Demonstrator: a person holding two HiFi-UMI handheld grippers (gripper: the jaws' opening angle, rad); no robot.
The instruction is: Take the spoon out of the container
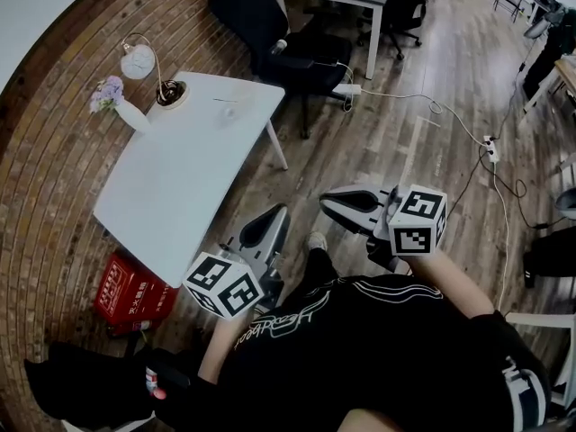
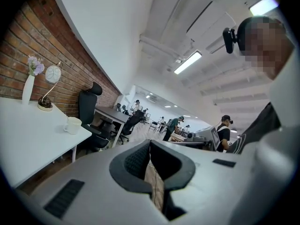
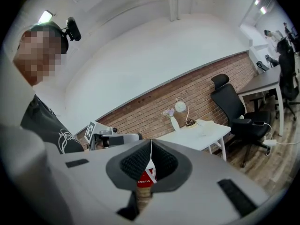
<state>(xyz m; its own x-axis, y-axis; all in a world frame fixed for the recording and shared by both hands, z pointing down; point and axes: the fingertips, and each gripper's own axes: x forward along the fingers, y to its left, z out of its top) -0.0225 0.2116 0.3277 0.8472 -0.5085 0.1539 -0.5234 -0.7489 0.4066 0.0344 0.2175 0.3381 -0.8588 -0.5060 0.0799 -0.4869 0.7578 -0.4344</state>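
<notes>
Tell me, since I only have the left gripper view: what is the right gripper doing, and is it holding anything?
Observer: The right gripper is shut with nothing between its jaws, as its own view shows.
Operator: Where do both grippers sit?
Observer: In the head view it and the left gripper hang by the person's lap, clear of the white rectangular table.
Operator: Anything lower down that I am missing?
Observer: A red box with white print sits low beside the table's near end.
</notes>
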